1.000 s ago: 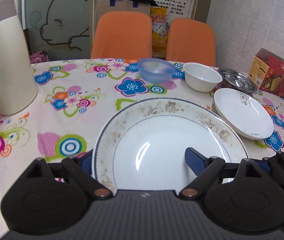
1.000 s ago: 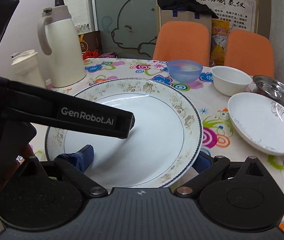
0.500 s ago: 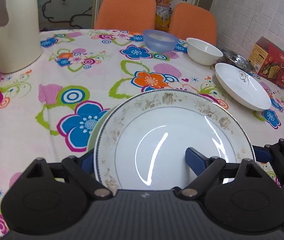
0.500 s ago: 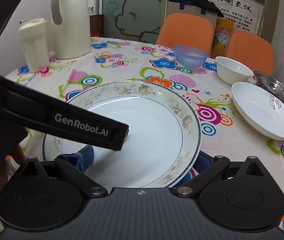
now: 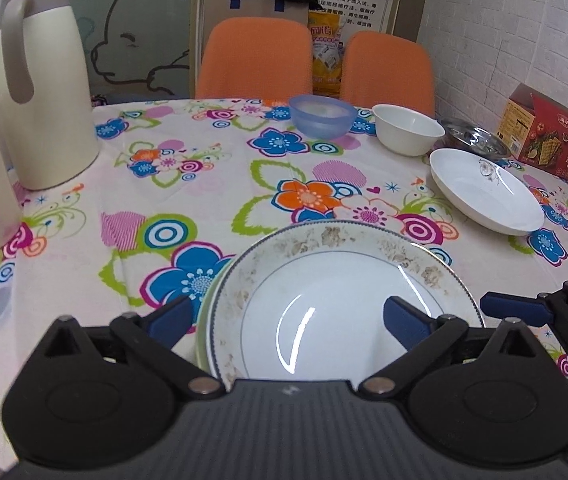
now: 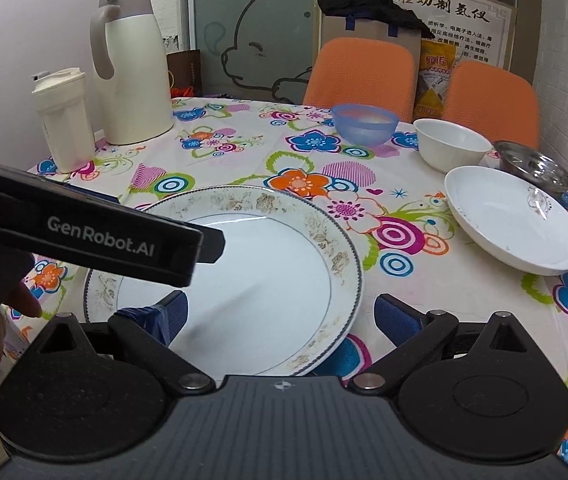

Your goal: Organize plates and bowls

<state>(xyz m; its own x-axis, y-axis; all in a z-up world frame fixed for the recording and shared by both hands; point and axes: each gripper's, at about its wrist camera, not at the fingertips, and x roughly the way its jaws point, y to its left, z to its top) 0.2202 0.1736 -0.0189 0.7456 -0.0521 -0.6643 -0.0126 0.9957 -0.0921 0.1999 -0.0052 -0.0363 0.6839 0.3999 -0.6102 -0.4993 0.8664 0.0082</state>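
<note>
A large white plate with a brown floral rim [image 5: 348, 240] [image 6: 284, 208] lies near the table's front edge, stacked on a pale green plate [image 5: 203, 332] of which only a sliver shows. My left gripper [image 5: 288, 316] is open and straddles the plate's near left rim, one blue pad beside it and one over its well. My right gripper [image 6: 280, 316] is open too, its left pad over the plate and its right pad on the cloth past the right rim. The left gripper's body [image 6: 124, 236] crosses above the plate.
At the back right stand a blue bowl [image 5: 322, 116], a white bowl [image 5: 408, 134], a steel bowl [image 5: 472, 138] and a shallow white plate [image 5: 484, 196]. A red box [image 5: 544, 136] sits by the wall. A cream thermos [image 5: 44, 92] and a small jug [image 6: 64, 120] stand left.
The floral plate came back toward the front edge and down onto the pale green plate. The left gripper's left pad now shows clear of the rim.
</note>
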